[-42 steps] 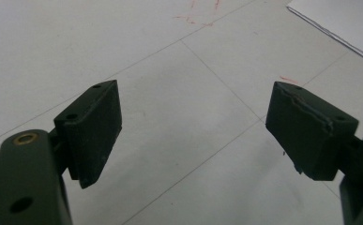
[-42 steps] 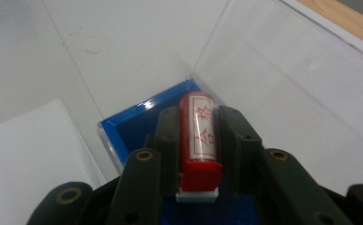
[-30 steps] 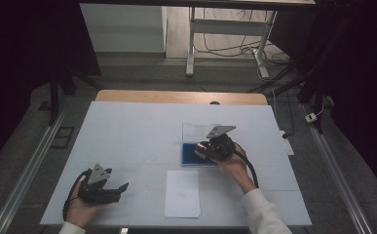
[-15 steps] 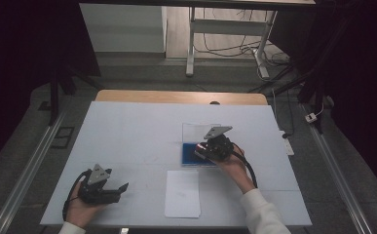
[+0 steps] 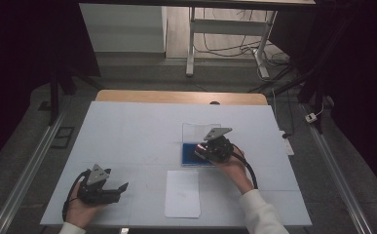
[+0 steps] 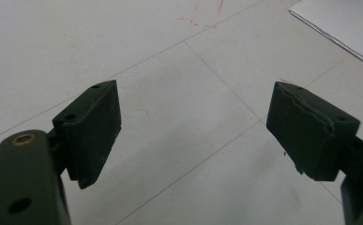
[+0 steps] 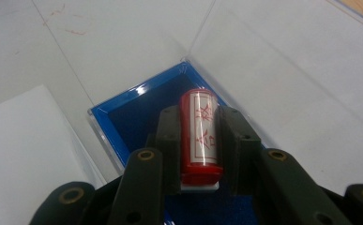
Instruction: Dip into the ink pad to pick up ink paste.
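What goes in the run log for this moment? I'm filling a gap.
right gripper: shut on red stamp over blue ink pad | left gripper: open, nothing between | paper sheet: flat on table

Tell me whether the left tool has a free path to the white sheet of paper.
Probably yes. The left tool rests open on the table, and only bare surface lies between it and the white sheet of paper. The right tool is farther back, clamped on the red stamp.

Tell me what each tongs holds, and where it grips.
Right tongs are shut on the red stamp, pads on its two long sides, over the blue ink pad. Left tongs are open, holding nothing.
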Motion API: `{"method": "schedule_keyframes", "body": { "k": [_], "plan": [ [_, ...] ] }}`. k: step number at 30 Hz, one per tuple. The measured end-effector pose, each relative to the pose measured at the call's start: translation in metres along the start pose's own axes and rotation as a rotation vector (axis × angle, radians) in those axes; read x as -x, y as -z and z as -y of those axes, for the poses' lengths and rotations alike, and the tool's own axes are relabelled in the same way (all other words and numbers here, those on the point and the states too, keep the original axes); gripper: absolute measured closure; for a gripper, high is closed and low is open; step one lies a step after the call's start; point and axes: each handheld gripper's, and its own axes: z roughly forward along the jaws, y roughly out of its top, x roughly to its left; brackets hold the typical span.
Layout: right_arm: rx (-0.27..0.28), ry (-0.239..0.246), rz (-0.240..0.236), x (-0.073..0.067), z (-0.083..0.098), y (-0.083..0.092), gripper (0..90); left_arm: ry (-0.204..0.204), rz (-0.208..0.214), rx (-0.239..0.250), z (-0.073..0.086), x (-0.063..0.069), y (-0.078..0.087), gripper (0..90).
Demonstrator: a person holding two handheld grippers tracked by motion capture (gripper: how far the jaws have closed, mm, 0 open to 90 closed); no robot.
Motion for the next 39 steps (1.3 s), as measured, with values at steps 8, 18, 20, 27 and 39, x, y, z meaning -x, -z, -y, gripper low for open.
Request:
{"method": "schedule_keyframes", "body": {
  "k": [8, 18, 20, 27, 39],
  "plan": [
    [0.014, 0.0, 0.0, 0.0, 0.002, 0.0, 71.2, 0.002, -0.002, -0.004, 0.001, -0.001, 0.0, 18.7],
    [0.158, -0.042, 0.018, 0.011, -0.015, 0.04, 70.7, 0.02, 0.01, 0.007, 0.0, -0.003, -0.001, 18.7],
    [0.167, -0.043, 0.015, 0.012, -0.016, 0.045, 70.7, 0.018, 0.011, 0.006, 0.0, -0.003, -0.001, 18.7],
    [0.186, -0.055, -0.005, 0.01, -0.018, 0.05, 70.6, 0.018, 0.009, 0.006, 0.001, -0.003, 0.0, 18.8],
    [0.141, -0.031, -0.005, 0.003, -0.019, 0.04, 70.4, 0.017, 0.01, 0.009, 0.0, -0.003, 0.001, 18.9]
  ]
}}
